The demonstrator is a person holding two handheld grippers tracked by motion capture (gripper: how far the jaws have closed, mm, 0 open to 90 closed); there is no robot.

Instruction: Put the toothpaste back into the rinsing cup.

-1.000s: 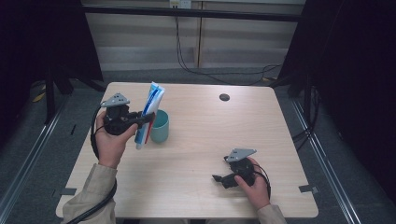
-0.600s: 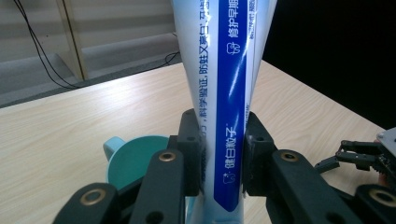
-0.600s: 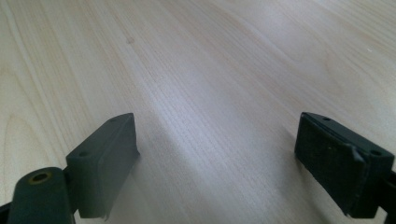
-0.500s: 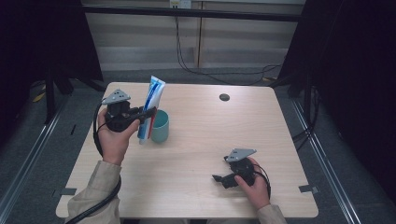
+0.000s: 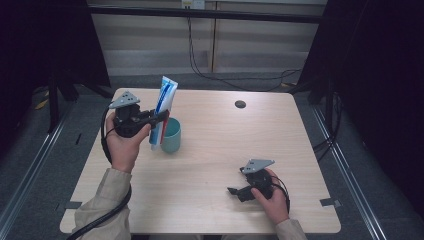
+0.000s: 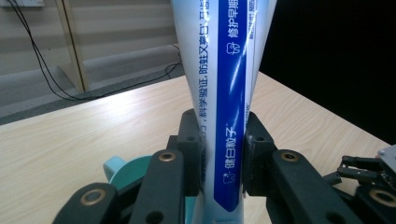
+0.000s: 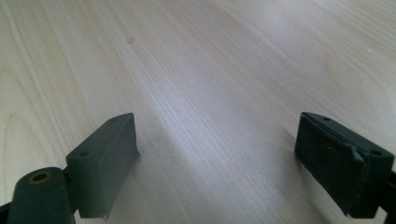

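Pale wood table [image 5: 210, 150] carries a teal cup [image 5: 171, 136]. My left gripper [image 5: 161, 116] clamps the toothpaste tube [image 5: 163, 107] upright, cap end down, just beside the cup's near-left rim. My right gripper [image 5: 235, 191] rests spread wide, well apart from the cup.
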